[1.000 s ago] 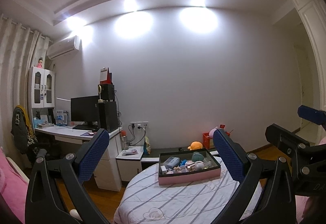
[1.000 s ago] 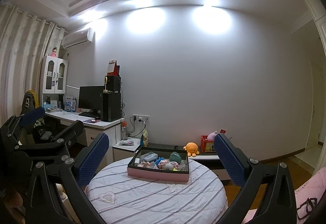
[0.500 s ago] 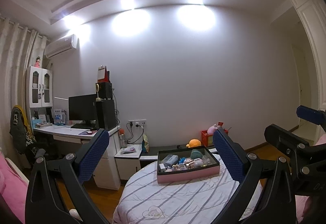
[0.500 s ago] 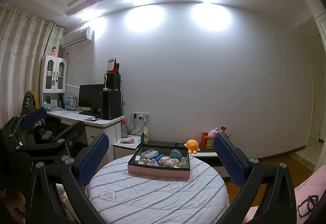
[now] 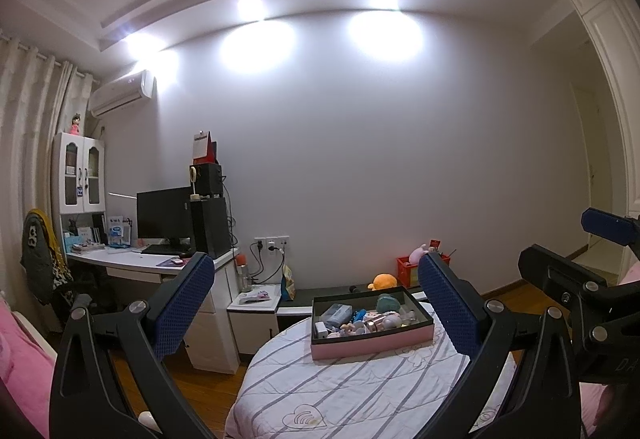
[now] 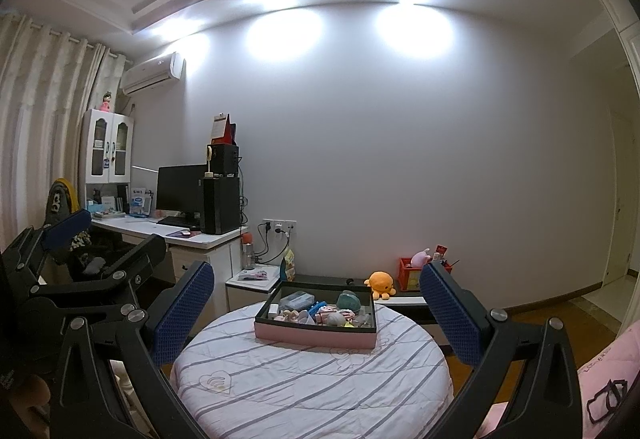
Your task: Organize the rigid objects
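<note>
- Left wrist view: the left gripper (image 5: 316, 309) is up in the air with its two blue pads spread wide apart. Nothing is between them.
- Left wrist view: the right gripper (image 5: 608, 227) pokes in at the right edge. Only one blue pad shows here.
- Right wrist view: the right gripper (image 6: 318, 313) is spread wide too and holds nothing. The left gripper (image 6: 66, 225) shows at the left edge of this view.
- A pink box (image 5: 372, 341) with a dark inside sits on a round table (image 5: 340, 391). The table has a white cloth with grey stripes and a little heart picture (image 5: 306, 415) with curved lines in it.
- The box is full of small things (image 5: 360, 317) all mixed up. I can see a teal round one, a blue one, a white block and some pink ones. They are too small to name.
- Both grippers are well away from the box and above the near edge of the table.
- An orange soft toy (image 6: 380, 284) sits on a low shelf behind the table. A red crate (image 6: 414, 274) with a pink toy in it is beside it.
- A desk (image 6: 188, 235) on the left has a black screen and a black tower.
- A pink cloth (image 6: 600, 363) at the lower right of the right wrist view has letters on it, but they are too small to read.
- Part of the right gripper's body has pale letters, maybe "DA". The rest is cut off.
</note>
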